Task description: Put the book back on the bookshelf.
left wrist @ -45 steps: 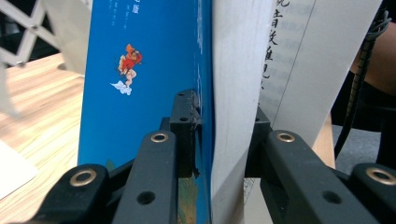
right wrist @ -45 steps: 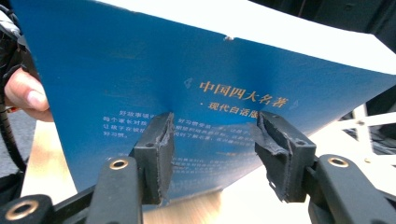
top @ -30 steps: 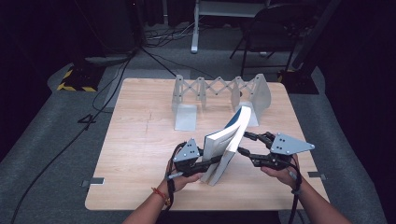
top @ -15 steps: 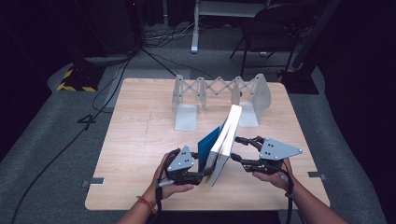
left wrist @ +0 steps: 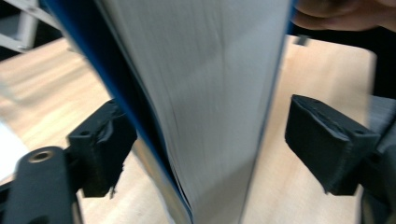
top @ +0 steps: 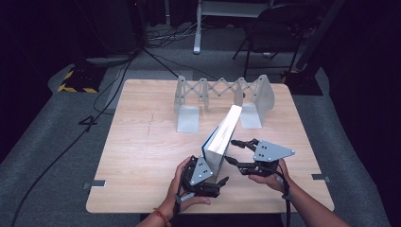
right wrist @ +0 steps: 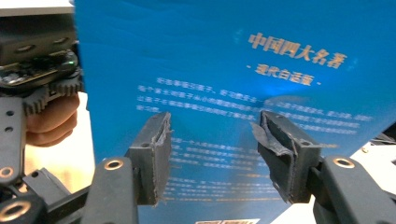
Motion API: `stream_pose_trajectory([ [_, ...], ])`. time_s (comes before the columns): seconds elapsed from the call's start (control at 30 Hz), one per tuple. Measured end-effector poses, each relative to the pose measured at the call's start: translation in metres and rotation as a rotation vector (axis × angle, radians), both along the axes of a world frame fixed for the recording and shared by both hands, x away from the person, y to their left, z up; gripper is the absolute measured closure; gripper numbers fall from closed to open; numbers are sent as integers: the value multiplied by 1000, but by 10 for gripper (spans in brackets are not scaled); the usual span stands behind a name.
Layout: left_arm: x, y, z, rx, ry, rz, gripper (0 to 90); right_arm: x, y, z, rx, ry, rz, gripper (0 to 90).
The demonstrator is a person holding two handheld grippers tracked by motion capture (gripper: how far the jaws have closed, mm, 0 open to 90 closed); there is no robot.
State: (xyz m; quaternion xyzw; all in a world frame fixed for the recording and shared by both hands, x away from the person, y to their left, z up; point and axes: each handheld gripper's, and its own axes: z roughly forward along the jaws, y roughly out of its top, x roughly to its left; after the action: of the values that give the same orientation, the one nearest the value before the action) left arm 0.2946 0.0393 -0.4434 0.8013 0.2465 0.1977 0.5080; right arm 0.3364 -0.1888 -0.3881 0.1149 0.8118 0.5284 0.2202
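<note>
Thick blue-covered paperback book (top: 222,137) stands tilted on the pale wooden tabletop (top: 142,156), near the front edge, its top leaning toward the far right. It sits between the two hands, in front of the grey metal expanding book rack (top: 220,92) at the far side, apart from it.

Left hand-held gripper (top: 208,182) at the book's near lower corner. In the left gripper view the page block (left wrist: 205,93) runs between the jaws; the jaws have just been opening, and a gap shows beside the right pad (left wrist: 327,140). The left pad (left wrist: 105,144) sits close to the blue cover; contact unclear. No clamp seen.

Right hand-held gripper (top: 236,152) faces the book's right side, jaws spread. Right gripper view: the back cover with printed text (right wrist: 261,74) lies flat behind both pads (right wrist: 154,154), jaws having widened slightly, nothing pinched between them.
</note>
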Motion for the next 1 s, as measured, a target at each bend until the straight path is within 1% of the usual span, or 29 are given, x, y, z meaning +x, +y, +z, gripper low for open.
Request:
stream_pose_trajectory([
  [0.03,1,-3,-1,-18,-11,30,209,2,-1,-1,9,9,-4,437],
  [0.07,1,-3,-1,-18,-11,30,245,2,-1,-1,9,9,-4,437],
  [0.1,1,-5,-1,-27,-16,63,245,4,-1,-2,12,13,-7,433],
  [0.13,2,-4,-2,-47,-14,69,287,5,-2,-2,16,16,-15,434],
  [0.17,3,-3,-2,-62,-13,81,309,6,-3,-2,15,12,-17,434],
  [0.2,4,-2,-2,-71,-13,82,375,7,-3,-2,18,13,-23,434],
  [0.3,4,1,-1,-57,-23,82,410,10,-7,-2,28,15,-45,438],
  [0.37,5,4,0,-50,-23,76,460,14,-10,-2,33,23,-53,434],
  [0.4,5,8,0,-44,-19,73,494,15,-12,-2,37,25,-57,431],
  [0.47,8,14,1,-47,-3,60,551,19,-19,-3,44,35,-62,424],
  [0.5,10,18,2,-54,9,52,561,20,-21,-3,42,34,-63,421],
  [0.57,13,24,2,-51,21,30,577,23,-30,-6,31,44,-73,415],
  [0.67,15,34,4,-42,29,-28,589,27,-40,-11,14,59,-90,407],
  [0.7,17,38,4,-50,41,-56,592,29,-44,-14,2,68,-93,402],
  [0.73,17,38,4,-50,41,-56,595,32,-47,-16,-7,75,-96,395],
  [0.77,18,42,4,-54,49,-81,595,32,-47,-16,-7,75,-96,395],
  [0.8,19,47,5,-42,47,-108,596,34,-49,-19,-2,90,-86,394],
  [0.83,20,50,6,-33,55,-133,596,36,-50,-21,-11,100,-71,389],
  [0.87,21,53,7,-28,56,-145,596,37,-50,-24,-27,101,-65,386],
  [0.9,24,61,7,-23,67,-176,597,40,-49,-29,-39,111,-47,382],
  [0.93,24,61,7,-23,67,-176,597,40,-49,-29,-39,111,-47,382],
  [1.0,26,69,8,-26,85,-201,597,45,-48,-36,-56,139,-31,371],
])
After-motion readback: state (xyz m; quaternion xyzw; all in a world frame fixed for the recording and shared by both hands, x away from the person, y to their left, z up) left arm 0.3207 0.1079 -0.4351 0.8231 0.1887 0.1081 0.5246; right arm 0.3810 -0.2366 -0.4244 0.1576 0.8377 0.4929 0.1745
